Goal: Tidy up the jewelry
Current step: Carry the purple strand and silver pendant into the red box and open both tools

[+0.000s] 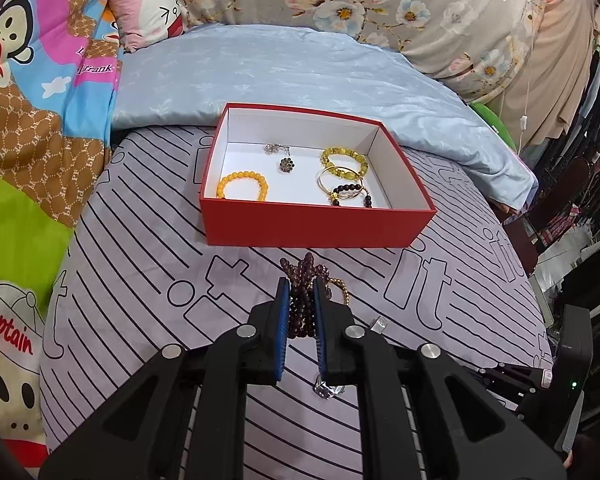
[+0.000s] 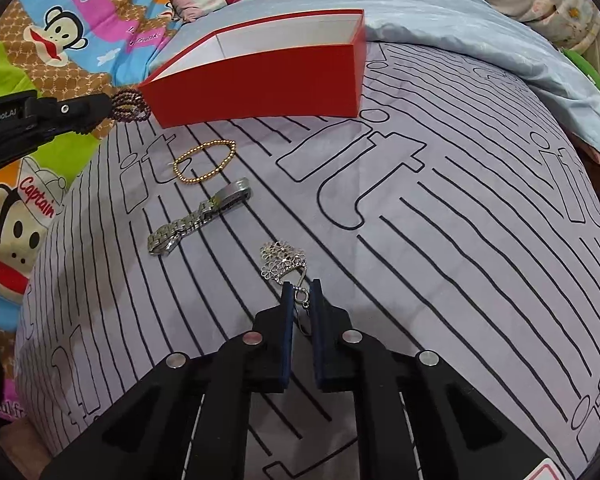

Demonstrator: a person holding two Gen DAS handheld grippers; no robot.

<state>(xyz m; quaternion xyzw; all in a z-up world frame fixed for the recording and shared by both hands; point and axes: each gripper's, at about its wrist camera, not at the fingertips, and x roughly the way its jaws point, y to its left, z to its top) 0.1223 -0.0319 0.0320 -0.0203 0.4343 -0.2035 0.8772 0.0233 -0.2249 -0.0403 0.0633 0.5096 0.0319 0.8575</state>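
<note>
Left gripper [image 1: 301, 288] was pinching the dark bead bracelet [image 1: 302, 280], with the red box [image 1: 320, 224] dead ahead at 12 o'clock, so it was nearer. Right gripper [image 2: 301, 288] was clamped on the silver flower pendant [image 2: 284, 260], box off at 11.

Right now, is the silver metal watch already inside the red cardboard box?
No, the silver metal watch lies on the striped sheet, outside the red cardboard box.

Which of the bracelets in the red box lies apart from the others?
The orange bead bracelet, alone at the box's front left; the others overlap at the right.
</note>
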